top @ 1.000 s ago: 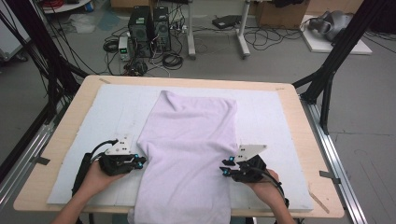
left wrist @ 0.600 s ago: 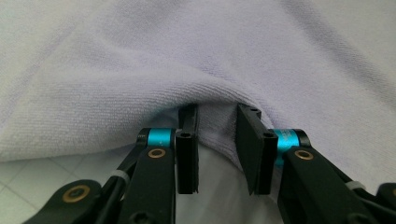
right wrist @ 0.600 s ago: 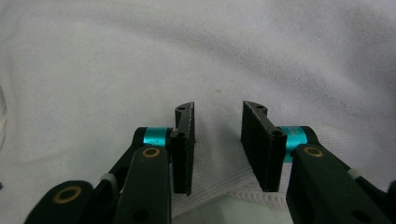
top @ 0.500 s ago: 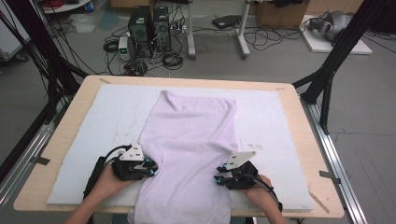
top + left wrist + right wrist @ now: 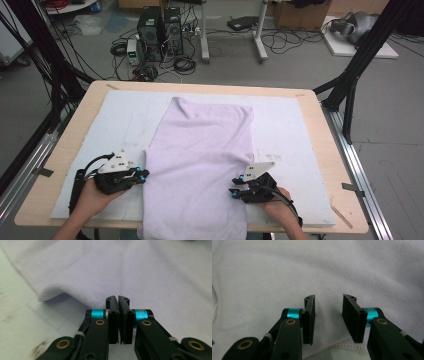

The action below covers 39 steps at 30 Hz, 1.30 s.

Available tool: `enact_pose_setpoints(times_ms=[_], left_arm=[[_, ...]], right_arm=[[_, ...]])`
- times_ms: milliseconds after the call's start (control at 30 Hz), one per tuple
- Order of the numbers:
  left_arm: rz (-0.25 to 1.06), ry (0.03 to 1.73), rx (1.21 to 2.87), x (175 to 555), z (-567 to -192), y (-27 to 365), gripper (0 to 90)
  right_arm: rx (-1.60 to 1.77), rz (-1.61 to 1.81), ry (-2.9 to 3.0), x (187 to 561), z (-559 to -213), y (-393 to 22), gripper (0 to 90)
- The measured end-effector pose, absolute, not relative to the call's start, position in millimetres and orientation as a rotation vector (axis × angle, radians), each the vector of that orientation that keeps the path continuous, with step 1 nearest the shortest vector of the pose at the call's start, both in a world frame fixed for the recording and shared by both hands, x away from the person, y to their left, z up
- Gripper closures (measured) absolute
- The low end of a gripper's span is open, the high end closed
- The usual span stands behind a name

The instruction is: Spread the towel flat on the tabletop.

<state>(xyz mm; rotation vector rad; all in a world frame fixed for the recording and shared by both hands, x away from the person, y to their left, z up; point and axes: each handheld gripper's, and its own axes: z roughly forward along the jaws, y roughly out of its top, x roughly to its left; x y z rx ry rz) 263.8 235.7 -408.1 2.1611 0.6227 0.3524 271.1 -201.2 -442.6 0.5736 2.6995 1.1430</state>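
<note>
A: While the lilac towel [image 5: 200, 165] lies lengthwise down the middle of the white mat [image 5: 300, 150], its near end hangs over the table [image 5: 65, 135] edge — where are the grippers?

B: One on each long edge. Left gripper [image 5: 141, 175] just closed; jaws pressed together right at the hem, which lifts off the mat just beside them. Can't tell if any cloth is pinched.

A: Right gripper [image 5: 235, 191]?

B: Jaws apart, just been widening — tips over the towel's right edge, nothing clamped. Cables and computer boxes [image 5: 160, 27] on the floor beyond.
</note>
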Motion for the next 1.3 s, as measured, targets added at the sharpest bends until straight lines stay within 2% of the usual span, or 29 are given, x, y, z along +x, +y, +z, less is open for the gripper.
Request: enact_pose_setpoints(times_ms=[100, 167, 200, 467, 533, 567, 600, 633, 667, 700, 767, 1067, 1167, 1300], left_arm=[[0.371, 0.641, 2.154, 259, -405, 245, 82.2], [0.363, 0.666, 2.148, 259, -405, 248, 71.1], [0.358, 0.664, 2.152, 260, -406, 248, 69.3], [0.279, 0.609, 2.246, 265, -432, 218, 63.9], [0.265, 0.614, 2.261, 267, -439, 213, 66.0], [0.266, 0.606, 2.251, 267, -441, 212, 70.9], [0.254, 0.603, 2.246, 268, -441, 212, 74.7], [0.251, 0.601, 2.247, 267, -441, 211, 83.1], [0.26, 0.599, 2.244, 266, -441, 209, 86.1], [0.266, 0.599, 2.249, 266, -441, 209, 87.1], [0.276, 0.603, 2.241, 264, -439, 209, 87.8], [0.307, 0.573, 2.184, 260, -424, 207, 88.0], [0.309, 0.57, 2.177, 259, -423, 207, 87.9], [0.306, 0.577, 2.171, 259, -424, 208, 87.9]], right_arm=[[0.572, 1.158, 2.687, 269, -439, -203, 61.7], [0.572, 1.17, 2.671, 268, -435, -206, 61.7], [0.577, 1.174, 2.662, 267, -433, -208, 61.8], [0.596, 1.179, 2.654, 265, -434, -217, 61.7], [0.597, 1.171, 2.663, 266, -438, -215, 61.8], [0.601, 1.168, 2.673, 267, -440, -213, 62.8], [0.599, 1.166, 2.676, 269, -443, -212, 65.6], [0.596, 1.179, 2.673, 270, -445, -212, 70.8], [0.599, 1.183, 2.674, 270, -445, -212, 75.7], [0.579, 1.189, 2.679, 270, -446, -211, 82.7], [0.532, 1.182, 2.684, 268, -444, -210, 85.9], [0.523, 1.215, 2.667, 255, -411, -226, 85.8], [0.489, 1.192, 2.679, 259, -407, -216, 85.8], [0.462, 1.175, 2.729, 273, -418, -189, 85.8]])
